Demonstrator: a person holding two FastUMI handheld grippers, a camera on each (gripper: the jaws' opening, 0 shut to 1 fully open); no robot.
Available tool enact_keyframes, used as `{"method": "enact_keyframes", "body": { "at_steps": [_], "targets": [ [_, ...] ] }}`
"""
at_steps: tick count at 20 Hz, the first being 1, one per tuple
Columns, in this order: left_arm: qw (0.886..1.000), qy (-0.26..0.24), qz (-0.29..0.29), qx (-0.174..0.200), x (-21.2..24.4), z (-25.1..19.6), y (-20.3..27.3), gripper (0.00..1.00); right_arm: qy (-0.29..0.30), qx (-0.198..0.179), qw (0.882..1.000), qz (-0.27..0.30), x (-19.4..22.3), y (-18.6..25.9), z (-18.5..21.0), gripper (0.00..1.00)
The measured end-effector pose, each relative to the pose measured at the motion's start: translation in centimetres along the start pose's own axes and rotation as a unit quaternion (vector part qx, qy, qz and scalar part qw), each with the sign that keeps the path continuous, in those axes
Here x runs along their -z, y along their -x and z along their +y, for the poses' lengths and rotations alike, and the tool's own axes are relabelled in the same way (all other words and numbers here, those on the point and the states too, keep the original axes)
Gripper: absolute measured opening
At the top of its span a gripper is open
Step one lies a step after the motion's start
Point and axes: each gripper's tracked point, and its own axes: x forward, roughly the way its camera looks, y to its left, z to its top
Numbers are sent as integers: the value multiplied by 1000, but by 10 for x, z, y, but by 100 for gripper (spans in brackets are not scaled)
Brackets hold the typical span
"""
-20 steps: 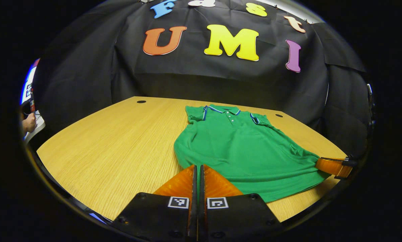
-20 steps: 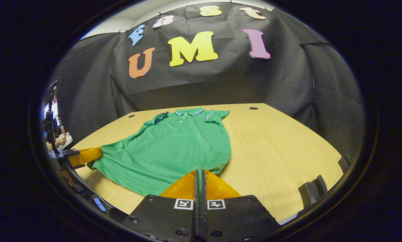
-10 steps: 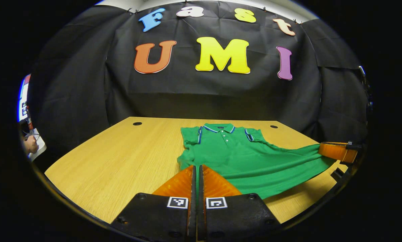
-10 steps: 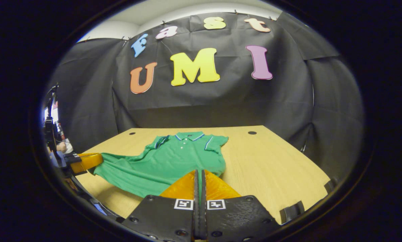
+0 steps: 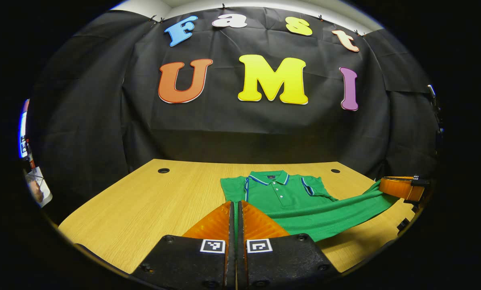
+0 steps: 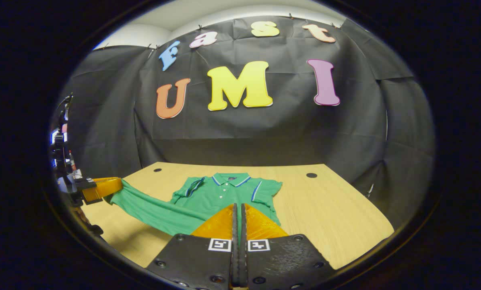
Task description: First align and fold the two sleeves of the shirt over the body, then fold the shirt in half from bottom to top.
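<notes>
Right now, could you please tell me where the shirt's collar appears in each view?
Left gripper view: the collar sits just right of centre, low in the picture, above the left gripper.
Right gripper view: the collar sits just left of centre, above the right gripper.
Shared landmark: the button placket running down from the collar.

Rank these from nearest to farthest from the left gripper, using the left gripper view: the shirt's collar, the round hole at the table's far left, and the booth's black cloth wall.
1. Collar: just ahead of the left gripper, slightly right, on the green shirt.
2. Round hole: farther back, on the left of the table.
3. Black cloth wall: behind the table's far edge.
</notes>
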Motion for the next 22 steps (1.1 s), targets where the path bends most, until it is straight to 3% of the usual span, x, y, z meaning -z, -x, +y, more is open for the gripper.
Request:
{"method": "enact_keyframes", "body": {
  "at_steps": [12,22],
  "targets": [
    [999,3,29,12,-11,10,-141,7,7,13,1000,-2,-57,-141,-11,0],
    [999,10,49,20,-23,4,-271,7,-9,35,998,44,-65,-281,-49,0]
  ]
}}
